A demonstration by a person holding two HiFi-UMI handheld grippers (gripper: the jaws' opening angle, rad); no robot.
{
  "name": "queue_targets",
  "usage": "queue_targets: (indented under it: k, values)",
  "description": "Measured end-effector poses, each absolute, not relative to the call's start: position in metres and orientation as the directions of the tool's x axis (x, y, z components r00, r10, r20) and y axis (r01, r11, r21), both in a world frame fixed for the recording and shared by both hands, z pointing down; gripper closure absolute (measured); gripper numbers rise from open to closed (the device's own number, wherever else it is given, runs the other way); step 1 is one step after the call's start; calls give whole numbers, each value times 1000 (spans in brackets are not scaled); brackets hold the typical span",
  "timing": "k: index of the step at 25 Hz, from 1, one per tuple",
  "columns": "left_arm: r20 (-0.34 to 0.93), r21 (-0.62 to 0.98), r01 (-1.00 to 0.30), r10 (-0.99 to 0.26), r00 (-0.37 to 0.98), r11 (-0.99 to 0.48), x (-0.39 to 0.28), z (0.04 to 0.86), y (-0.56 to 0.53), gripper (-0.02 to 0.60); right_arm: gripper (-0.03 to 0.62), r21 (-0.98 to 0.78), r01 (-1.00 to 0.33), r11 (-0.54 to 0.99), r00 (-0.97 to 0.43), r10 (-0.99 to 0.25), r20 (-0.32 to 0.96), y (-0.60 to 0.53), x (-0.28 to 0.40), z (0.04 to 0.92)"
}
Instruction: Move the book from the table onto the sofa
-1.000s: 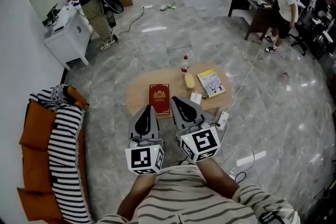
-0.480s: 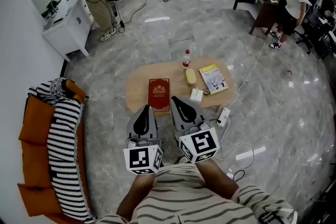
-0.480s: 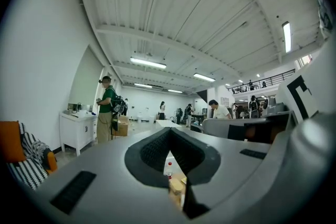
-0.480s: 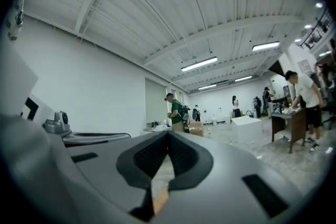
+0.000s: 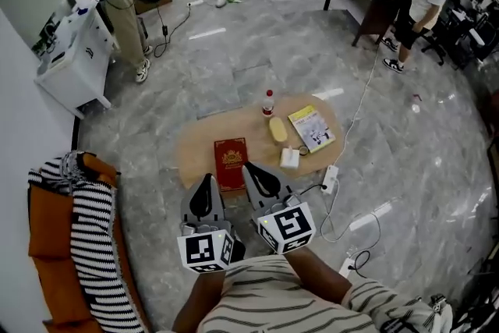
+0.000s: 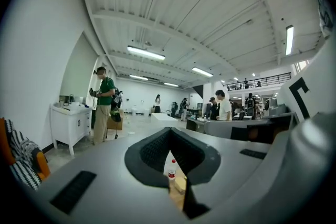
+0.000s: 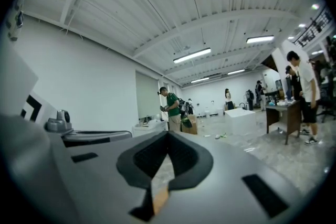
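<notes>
On the low oval wooden surface, at its near edge, the red book lies flat, cover up, its long sides running away from the person. It is not on the sofa, which stands well apart to the left, orange, with a striped throw draped over it.

Other items on the surface, all to the right of the book:
- a bottle with a red cap, upright at the far edge;
- a yellow oblong item just beside the bottle (kind not determinable);
- a yellow-covered booklet, lying flat and slightly turned;
- a small white box near the front edge.

Left gripper: pressed together, nothing pinched. Its own view confirms the left gripper is closed to a narrow slit, through which the bottle shows beyond. In the head view it sits just short of the surface's near edge, left of the book.

Right gripper: likewise pressed together and empty, as the right gripper shows in its own view. In the head view its tip overlaps the book's near right corner; contact cannot be confirmed.

A white power strip lies on the marble floor beside the surface, cable attached.
</notes>
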State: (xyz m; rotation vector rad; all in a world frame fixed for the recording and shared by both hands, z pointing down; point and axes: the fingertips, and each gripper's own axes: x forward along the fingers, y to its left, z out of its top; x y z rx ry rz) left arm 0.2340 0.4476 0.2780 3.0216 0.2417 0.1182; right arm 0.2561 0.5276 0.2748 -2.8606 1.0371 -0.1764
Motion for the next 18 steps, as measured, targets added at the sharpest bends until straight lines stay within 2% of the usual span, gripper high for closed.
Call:
queue_targets:
  k: [7,18]
  values:
    - [92,129,213,225,970,-969,290,291,408,577,582,-120,-564,-817,811,-575,108,494,305,287]
    - [182,192,267,302,936,-944,337,342,366,577,580,-118,-463,-878,855,-478,200,467,347,327]
